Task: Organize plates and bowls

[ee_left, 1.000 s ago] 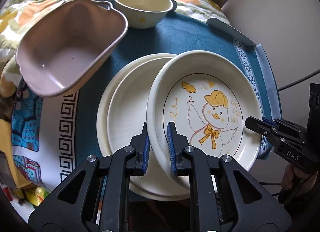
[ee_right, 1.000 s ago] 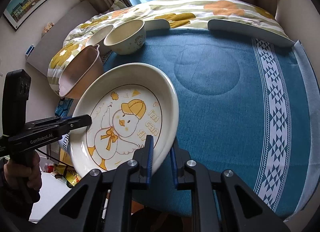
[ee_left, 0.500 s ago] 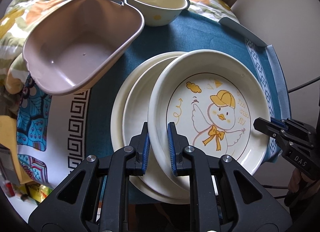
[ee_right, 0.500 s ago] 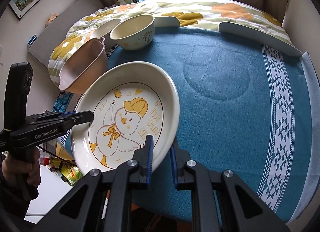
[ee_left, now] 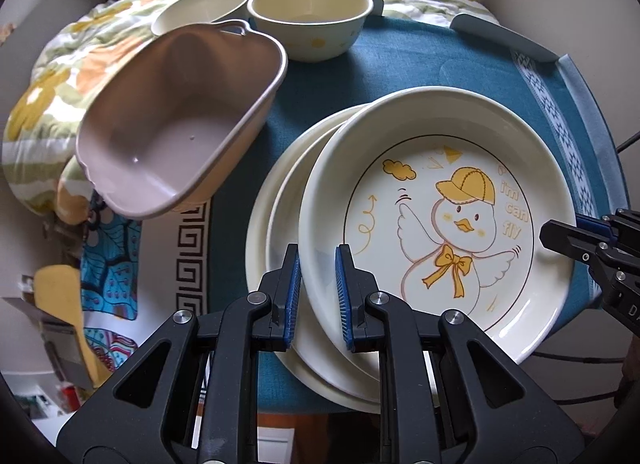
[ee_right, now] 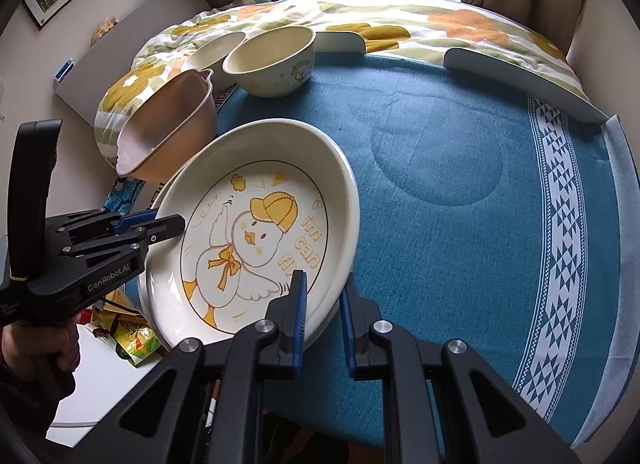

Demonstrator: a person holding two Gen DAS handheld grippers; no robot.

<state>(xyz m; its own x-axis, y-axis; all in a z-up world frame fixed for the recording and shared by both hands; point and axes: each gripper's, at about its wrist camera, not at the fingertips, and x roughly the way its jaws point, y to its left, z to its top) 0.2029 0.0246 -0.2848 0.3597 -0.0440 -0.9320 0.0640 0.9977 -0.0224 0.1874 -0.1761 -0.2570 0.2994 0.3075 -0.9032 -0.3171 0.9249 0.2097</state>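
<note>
Two hand-held grippers on one item: duck plate (ee_left: 448,220), cream, deep rim, cartoon duck w/ yellow cap + "i'm can fly" text.

Left hand-held gripper (ee_left: 317,296): blue pads straddle plate's near-left rim, one finger outside, one inside; pinching the rim, pads against it.
Right hand-held gripper (ee_right: 323,314): pinching the opposite rim, one finger inside the well, one outside under the edge. Also seen in left view at far right edge (ee_left: 576,236), jaws closed on rim.

Duck plate posn: tilted, held over plain plates (ee_left: 280,200), partly overlapping them; whether it touches them, cannot tell. In right view (ee_right: 256,232) its left side sits high, right edge low near the cloth.

Plain plates: cream, 2 stacked, on blue cloth (ee_right: 460,224) at desk's near-left part; mostly hidden under duck plate.

Other items:
- Pink bowl (ee_left: 180,128): squarish, lobed rim, tilted, leaning at desk's left edge; beside plates, apart from them.
- Cream bowl (ee_left: 310,22): round, small print on side, upright on cloth at far side.
- 2nd cream bowl (ee_left: 200,10): just left of the first, rims near or touching; cannot tell which.
- Floral quilt (ee_right: 400,20): behind desk, orange/yellow flowers.
- Cloth: blue w/ white triangle border on right; round dent in its middle (ee_right: 436,152).
- Person's hand (ee_right: 48,348) grips left unit's handle, lower left of right view.
</note>
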